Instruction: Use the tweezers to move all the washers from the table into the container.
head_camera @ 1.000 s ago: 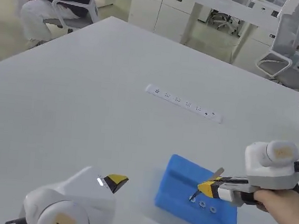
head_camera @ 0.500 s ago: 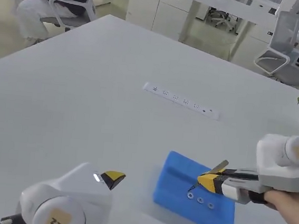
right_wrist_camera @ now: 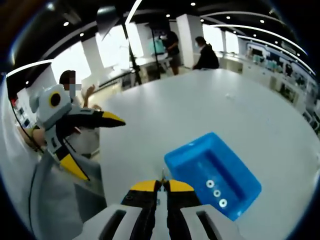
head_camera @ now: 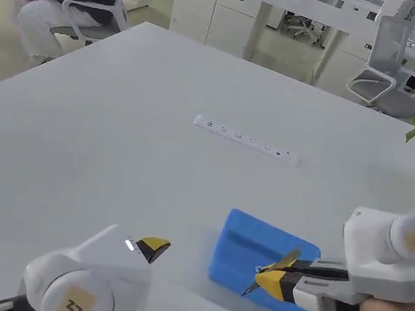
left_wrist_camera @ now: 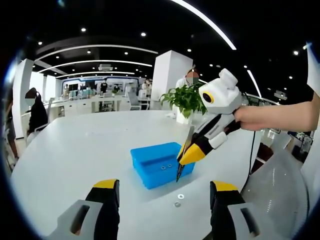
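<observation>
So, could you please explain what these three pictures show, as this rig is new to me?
No robot here: a person holds a hand-held gripper in each hand. One picture comes from a headset camera; each round one from a camera on one hand-held gripper. The left hand-held gripper is open and empty. The right hand-held gripper is shut on tweezers. On the white table are a blue container with three washers inside, two loose washers beside it, and a power strip.
</observation>
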`<action>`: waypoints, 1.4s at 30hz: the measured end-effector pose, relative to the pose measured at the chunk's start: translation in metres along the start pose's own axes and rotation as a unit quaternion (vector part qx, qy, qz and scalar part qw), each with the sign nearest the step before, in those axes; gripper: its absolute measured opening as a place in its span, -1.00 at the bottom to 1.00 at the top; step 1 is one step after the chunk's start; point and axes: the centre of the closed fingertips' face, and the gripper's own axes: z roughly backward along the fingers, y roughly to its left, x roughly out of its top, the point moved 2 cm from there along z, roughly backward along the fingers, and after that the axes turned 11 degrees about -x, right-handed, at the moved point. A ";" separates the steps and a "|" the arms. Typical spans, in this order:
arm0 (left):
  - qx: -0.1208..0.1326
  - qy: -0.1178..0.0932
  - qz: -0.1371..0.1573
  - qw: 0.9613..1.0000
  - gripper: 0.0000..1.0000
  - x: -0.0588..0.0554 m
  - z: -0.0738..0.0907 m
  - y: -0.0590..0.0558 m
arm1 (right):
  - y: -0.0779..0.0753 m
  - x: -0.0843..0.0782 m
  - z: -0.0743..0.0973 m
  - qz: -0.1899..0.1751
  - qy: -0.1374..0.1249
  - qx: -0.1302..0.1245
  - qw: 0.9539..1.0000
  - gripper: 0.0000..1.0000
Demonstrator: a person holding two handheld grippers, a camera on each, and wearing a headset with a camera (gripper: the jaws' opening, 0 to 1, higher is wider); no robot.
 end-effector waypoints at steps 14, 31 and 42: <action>0.004 0.000 0.000 1.000 0.48 0.000 0.000 0.002 | 0.003 -0.023 -0.017 0.019 0.034 0.005 0.999 -0.93; 0.002 0.004 -0.002 1.000 0.47 -0.002 0.000 0.001 | 0.013 -0.024 -0.017 0.063 0.042 0.009 0.997 -0.92; 0.002 0.005 -0.002 1.000 0.47 -0.001 0.000 0.001 | 0.013 -0.024 -0.015 0.062 0.036 0.009 0.997 -0.92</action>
